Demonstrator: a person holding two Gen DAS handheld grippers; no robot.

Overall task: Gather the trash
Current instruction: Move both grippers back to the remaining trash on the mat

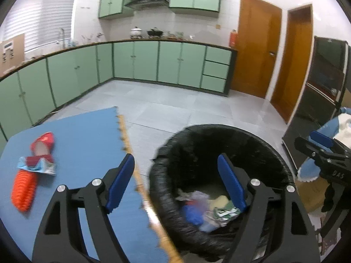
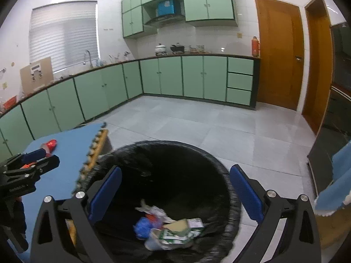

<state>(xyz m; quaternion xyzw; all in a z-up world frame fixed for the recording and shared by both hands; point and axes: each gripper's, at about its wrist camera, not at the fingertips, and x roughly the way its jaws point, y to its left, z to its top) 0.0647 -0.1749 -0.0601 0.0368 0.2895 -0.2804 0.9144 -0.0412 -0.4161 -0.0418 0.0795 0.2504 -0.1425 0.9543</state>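
Trash (image 1: 206,210) is seen in the left wrist view lying at the bottom of a round bin lined with a black bag (image 1: 219,144): a blue crumpled piece, pale wrappers, a yellowish flat piece and green-printed packaging are heaped together there. The left gripper (image 1: 176,182) is held with its blue-padded fingers (image 1: 121,182) spread wide and nothing between them; one finger is placed over a blue foam mat (image 1: 87,135), the other over the bin's mouth. On the mat, well apart from the bin, a red and orange wrapper (image 1: 35,166) is left lying, with a crumpled pale blue packet across its middle. The mat's toothed edge is seen just beside the bin's rim. At the right border the right gripper (image 1: 318,151) is partly shown, with blue cloth behind it. In the right wrist view the bin (image 2: 166,153) is found directly below the right gripper (image 2: 175,192), whose fingers (image 2: 245,192) are parted widely on either side of the opening, with nothing gripped. The heap of trash (image 2: 171,228) is seen low in the bag. At the left border the left gripper (image 2: 33,160) is shown over the mat (image 2: 72,144), with the red wrapper (image 2: 49,144) just behind it. Green cabinets (image 2: 193,76) are lined along the far walls, and two wooden doors (image 2: 278,52) are set at the right.
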